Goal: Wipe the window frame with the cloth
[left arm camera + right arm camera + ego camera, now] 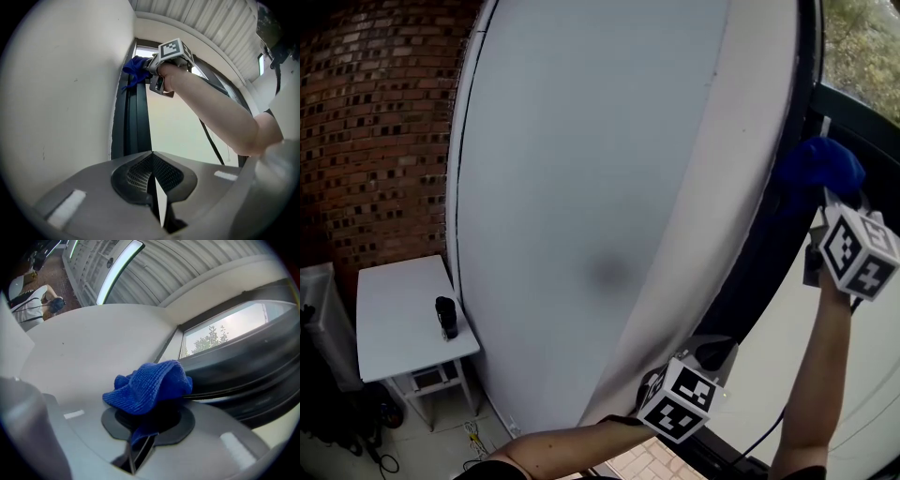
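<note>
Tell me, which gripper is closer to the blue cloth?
Right. The right gripper clamps the blue cloth against the window frame; the left gripper, shut, is well below it.

Surroundings: brick, white wall and a small counter

A dark red brick wall (366, 141) stands at the left, beside a broad white wall (581, 187). Below them a small white counter (394, 323) carries one upright black object (446, 317), too small to identify. Dark gear (337, 412) and cables lie on the pale tiled floor (441, 441) beside it. Green trees (211, 341) show outside, and a ribbed ceiling (187, 263) carries a long light strip (119, 268).
</note>
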